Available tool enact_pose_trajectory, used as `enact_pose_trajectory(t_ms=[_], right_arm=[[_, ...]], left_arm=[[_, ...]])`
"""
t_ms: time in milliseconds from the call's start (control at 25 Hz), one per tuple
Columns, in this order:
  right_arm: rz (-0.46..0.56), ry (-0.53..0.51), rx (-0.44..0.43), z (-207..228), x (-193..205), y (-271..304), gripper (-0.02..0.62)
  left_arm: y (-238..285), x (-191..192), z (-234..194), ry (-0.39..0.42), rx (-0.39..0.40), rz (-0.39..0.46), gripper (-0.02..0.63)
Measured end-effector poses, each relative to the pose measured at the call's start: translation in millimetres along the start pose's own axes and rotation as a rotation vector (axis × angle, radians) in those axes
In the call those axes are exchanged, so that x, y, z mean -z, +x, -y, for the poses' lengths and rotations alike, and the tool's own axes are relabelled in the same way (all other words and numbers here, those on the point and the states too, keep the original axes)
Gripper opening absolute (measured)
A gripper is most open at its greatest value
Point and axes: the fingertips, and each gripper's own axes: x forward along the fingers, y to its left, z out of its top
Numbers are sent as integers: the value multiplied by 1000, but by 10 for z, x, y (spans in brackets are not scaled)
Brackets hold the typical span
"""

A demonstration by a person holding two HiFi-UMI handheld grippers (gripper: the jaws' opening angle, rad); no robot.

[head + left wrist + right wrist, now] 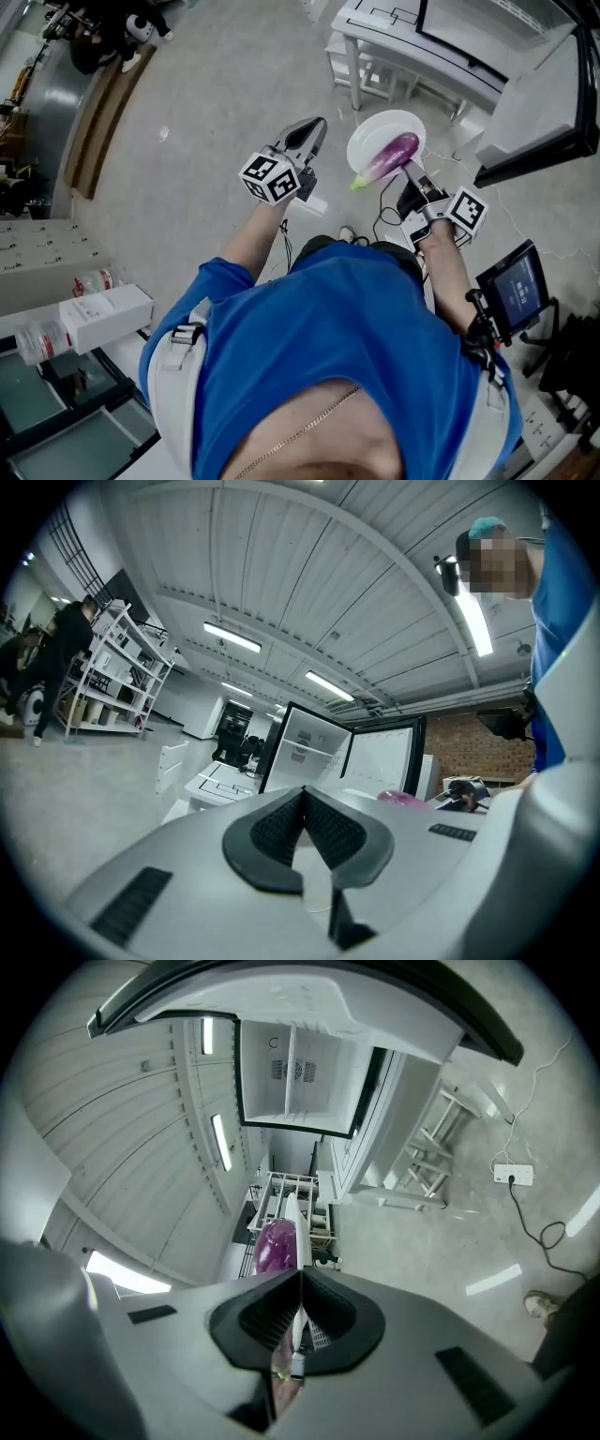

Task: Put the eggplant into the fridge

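Note:
A purple eggplant with a green stem lies on a white plate held out in front of me. My right gripper is shut on the plate's near rim. In the right gripper view the plate shows edge-on between the jaws, with the eggplant to its left. My left gripper is shut and holds nothing, level with the plate and to its left. The fridge stands ahead with its door open and its white inside showing, and it shows too in the right gripper view as the fridge.
A low white table stands ahead near the fridge. A power strip and its cable lie on the floor. A small screen is at my right, a white box at my left. A person stands by white shelving, far left.

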Motion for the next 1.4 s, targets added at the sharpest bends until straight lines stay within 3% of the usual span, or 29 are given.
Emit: enact_pose_trajectory(t_ms=[280,440,640,800,1040,1400], right_arm=[[29,-15,10,-117,0,487,11],[31,-27,33,-102,-264,840,11],[53,-30,32,-151,-360,978,11],[89,-24,32,-114,-665,1168,11],[153,-5,59,199,-1534,1500,11],[252,-6,94,40,-1818,1464,11]], left_arm=[[-292,-168,-410,-16,-15,9,8],[-164,-256,-718,-28,-29,23,8],[-192,-277,-790,-33,-22,18,8],[112,-310,-917,-34,11,5,8],[1096,-231,-1244,-38,68,-33,9],[1519,-458,-1249,-50,168,-47,8]])
